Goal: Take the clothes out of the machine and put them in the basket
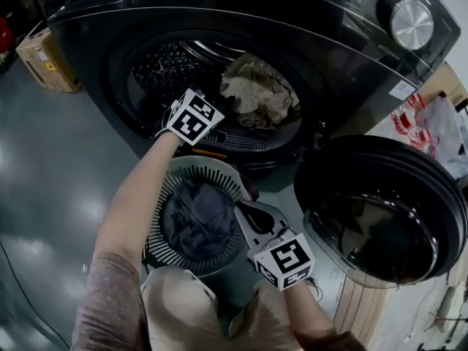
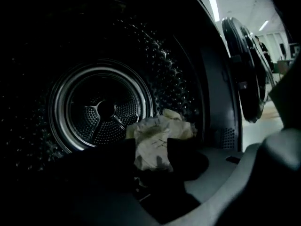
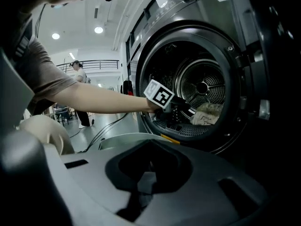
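Note:
A crumpled cream cloth [image 1: 257, 90] lies in the drum of the dark front-loading machine [image 1: 110, 42]. My left gripper [image 2: 153, 160] reaches through the drum's mouth, its marker cube [image 1: 192, 117] at the lower lip. Its jaws stand open, and the cream cloth [image 2: 157, 138] shows between and beyond them, untouched. On the floor below the machine stands the white slatted basket [image 1: 172, 174], with dark clothes [image 1: 197, 221] in it. My right gripper [image 1: 243, 210] hangs over the basket's right rim. Its jaws are shut, and I see nothing clearly held [image 3: 146, 175].
The round machine door [image 1: 387, 218] hangs open at the right, close to my right hand. A cardboard box [image 1: 45, 58] sits at the far left on the grey floor. Red-printed plastic bags [image 1: 431, 126] lie beyond the door. A person [image 3: 77, 74] stands far behind.

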The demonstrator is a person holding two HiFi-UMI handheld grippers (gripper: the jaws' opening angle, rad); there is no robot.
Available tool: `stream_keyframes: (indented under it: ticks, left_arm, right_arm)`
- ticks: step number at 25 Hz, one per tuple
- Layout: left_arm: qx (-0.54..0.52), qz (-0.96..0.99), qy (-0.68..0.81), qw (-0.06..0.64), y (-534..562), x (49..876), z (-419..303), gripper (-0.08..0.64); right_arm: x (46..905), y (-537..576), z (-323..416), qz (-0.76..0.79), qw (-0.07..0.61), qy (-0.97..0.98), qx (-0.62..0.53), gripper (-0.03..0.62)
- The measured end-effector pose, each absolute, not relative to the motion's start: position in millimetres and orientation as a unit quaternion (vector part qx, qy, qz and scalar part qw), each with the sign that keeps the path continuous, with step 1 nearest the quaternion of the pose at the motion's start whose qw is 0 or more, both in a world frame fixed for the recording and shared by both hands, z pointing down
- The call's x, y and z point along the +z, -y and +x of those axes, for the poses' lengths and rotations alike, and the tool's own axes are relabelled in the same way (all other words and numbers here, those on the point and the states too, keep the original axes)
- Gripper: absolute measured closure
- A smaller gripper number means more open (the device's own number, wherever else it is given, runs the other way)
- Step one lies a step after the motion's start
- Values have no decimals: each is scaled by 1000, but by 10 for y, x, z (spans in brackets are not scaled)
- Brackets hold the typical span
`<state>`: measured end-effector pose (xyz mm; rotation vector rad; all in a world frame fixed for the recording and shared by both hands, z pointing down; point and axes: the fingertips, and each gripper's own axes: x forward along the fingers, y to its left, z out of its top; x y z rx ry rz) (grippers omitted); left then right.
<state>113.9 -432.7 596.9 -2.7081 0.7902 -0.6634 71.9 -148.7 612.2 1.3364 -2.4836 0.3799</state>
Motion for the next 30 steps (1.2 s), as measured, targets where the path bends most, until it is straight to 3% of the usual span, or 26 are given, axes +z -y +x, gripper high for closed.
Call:
stream_keyframes:
  ticks: [12,17,21,25,27,30]
  left_arm:
    - [-339,-894,-252,149,5201,6523,1795,319]
    - [-349,-894,-260,108,5361,6854,1884,322]
    - [-342,-894,-271,101,5330,6864,1873,373]
    - [-321,-893,-275,153,5182,6666,1878,493]
    - [-307,-890,-275,196,5076,6439,1882,506]
    - [-285,-900,-276,182,4907,6066,1872,509]
  right_arm:
    - [6299,1574,733,492,148,849,123,597]
    - [6314,1552,821,511,159,837,113,597]
    - [6293,1564,898,525,135,830,129,597]
    - [6327,1543,922,521,138,833,125,597]
    - [6373,1527,944,517,141,835,123,597]
    - [6449,1521,1003,514,140,836,135,597]
